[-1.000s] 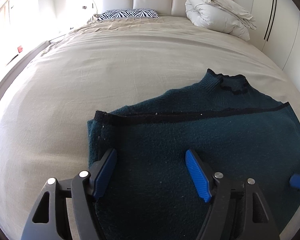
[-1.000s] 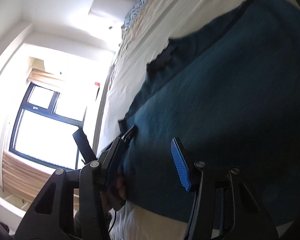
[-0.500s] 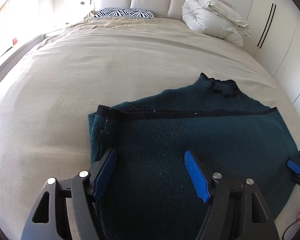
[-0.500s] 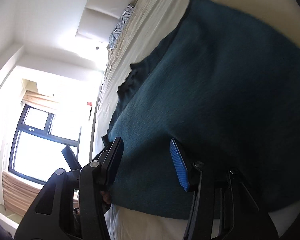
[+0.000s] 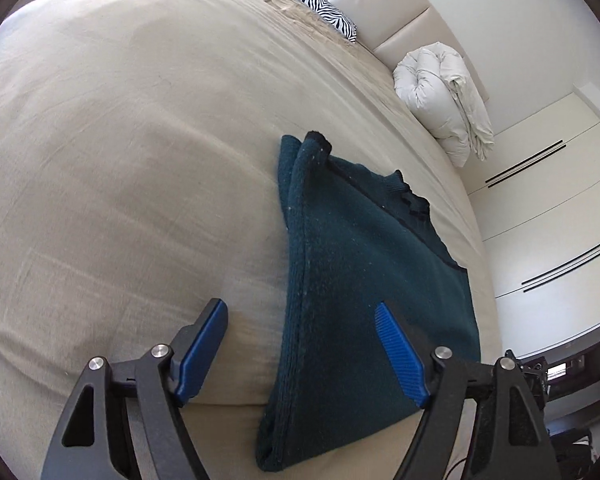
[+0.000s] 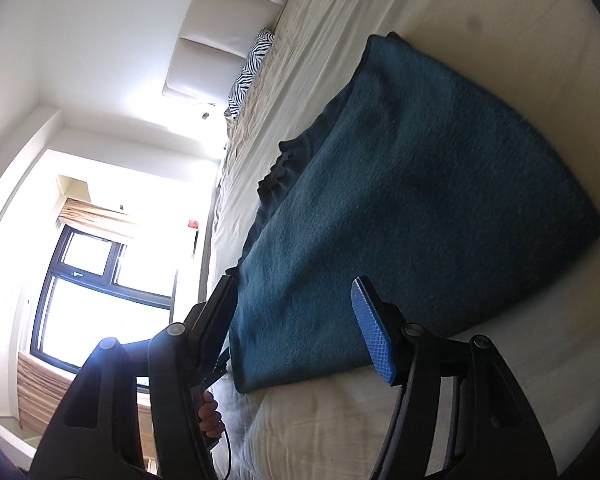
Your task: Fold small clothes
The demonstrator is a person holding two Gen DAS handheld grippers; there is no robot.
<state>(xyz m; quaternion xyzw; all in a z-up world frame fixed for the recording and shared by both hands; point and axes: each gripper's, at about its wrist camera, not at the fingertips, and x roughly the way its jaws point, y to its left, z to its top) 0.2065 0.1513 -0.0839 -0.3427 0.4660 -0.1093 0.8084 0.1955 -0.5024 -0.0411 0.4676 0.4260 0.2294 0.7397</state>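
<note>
2 opening grippers — folded sweater just ahead.

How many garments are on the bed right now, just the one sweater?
1: the dark teal sweater, folded over, lying flat near the bed's front edge. At the headboard end are only a zebra pillow and a rolled white duvet; anything beneath them is hidden.

A dark teal knitted sweater lies folded flat on the bed, filling the lower middle of the left wrist view and the centre right of the right wrist view. Its doubled edge runs down the left side in the left view, with a darker ribbed band and collar along the upper right. Small pale lint specks dot the thick, fuzzy knit.
</note>
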